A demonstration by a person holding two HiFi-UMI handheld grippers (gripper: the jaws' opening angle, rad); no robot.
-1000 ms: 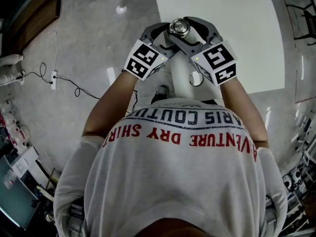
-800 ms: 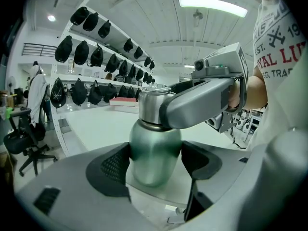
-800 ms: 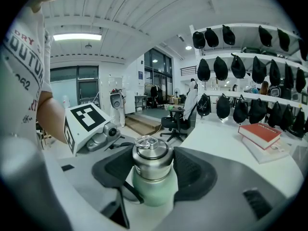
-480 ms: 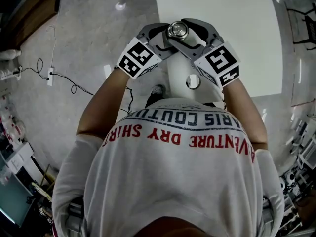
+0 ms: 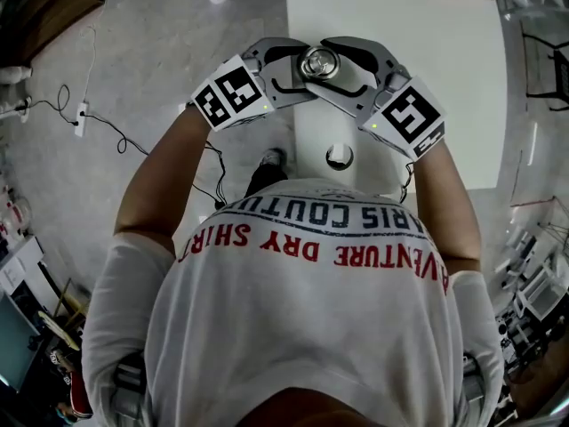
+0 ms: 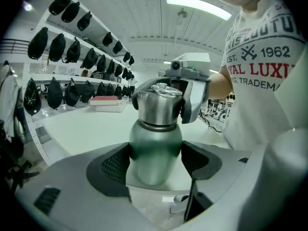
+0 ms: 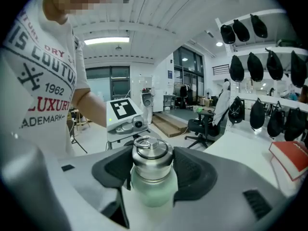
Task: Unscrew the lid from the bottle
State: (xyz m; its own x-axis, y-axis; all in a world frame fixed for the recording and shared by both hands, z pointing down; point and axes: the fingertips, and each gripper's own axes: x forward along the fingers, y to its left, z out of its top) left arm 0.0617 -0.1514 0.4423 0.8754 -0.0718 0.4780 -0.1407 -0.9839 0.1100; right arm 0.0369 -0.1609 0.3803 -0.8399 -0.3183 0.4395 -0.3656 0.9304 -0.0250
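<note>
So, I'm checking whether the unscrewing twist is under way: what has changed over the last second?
Both grippers turned: in the head view the left marker cube swung left and the right marker cube right, so they stand further apart. Nothing was taken or let go: the left gripper stays clamped on the bottle, the right gripper on the lid.

Bottle (image 6: 155,146): metal body, matt pale-green coat, smooth.
Lid (image 7: 151,157): bare brushed steel, bright glints; thin steel ring on top.
Left tongs (image 6: 155,161), right tongs (image 7: 152,171): grey matt plastic shells.
Pads (image 6: 111,166): black, rubbery look, fine dotted texture.
Marker cubes (image 5: 233,94): matt black-and-white print.
Bench (image 5: 444,43): white, smooth, faint sheen.
Floor (image 5: 151,69): grey, polished, mottled.
Shirt (image 5: 302,327): white cloth, printed letters.
</note>
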